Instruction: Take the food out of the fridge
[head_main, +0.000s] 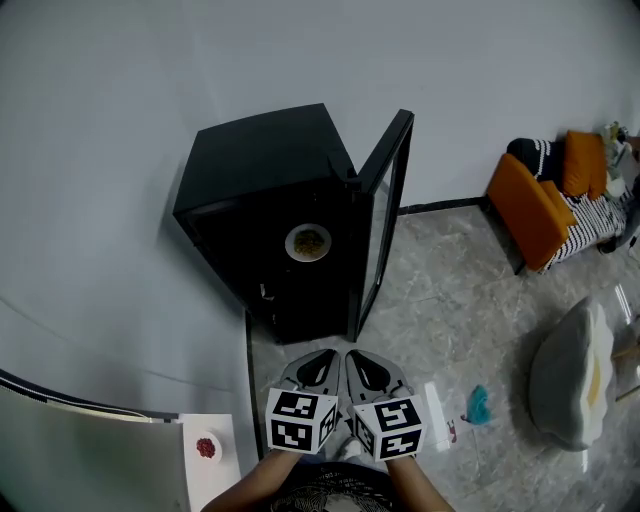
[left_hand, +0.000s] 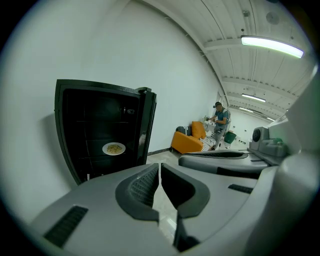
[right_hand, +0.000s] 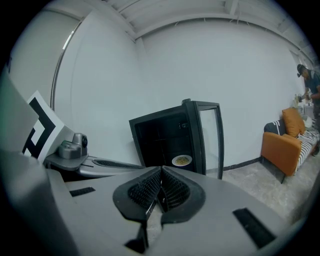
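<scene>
1. Left tongs (left_hand: 159, 169): closed and empty. The ribbed pads meet, with only floor showing behind them.
2. Right tongs (right_hand: 161, 173): also closed, tips together, nothing gripped.
3. In the head view both tongs sit side by side at the bottom centre. Their marker cubes, left (head_main: 300, 420) and right (head_main: 392, 428), are just in front of my forearms.
4. Both point toward the fridge (head_main: 270, 160) and are well apart from it, with bare grey floor (head_main: 450, 290) between.
5. The fridge is small and black and stands on the floor against the white wall. Its glass door (head_main: 385, 210) is open, swung out to the right in the head view.
6. The plate of food (head_main: 308, 243) is a white plate with something yellowish on it. It is inside the fridge on a shelf, about mid-height, on the side nearer the open door, and neither pair of tongs touches it.
7. The plate shows in both gripper views too, above the jaw tips.
8. At bottom left in the head view there is a white tabletop (head_main: 215, 475) with a small red item (head_main: 206, 447) on it. I can't tell what the item is.
9. Off to the right an orange sofa (head_main: 530, 205) stands by the wall with striped fabric on it.
10. Nearer me on the right is a big white cushion (head_main: 572, 375). A small teal thing (head_main: 479, 405) lies on the floor to its left.
11. In the left gripper view a person (left_hand: 220, 117) stands far back beside the sofa.
</scene>
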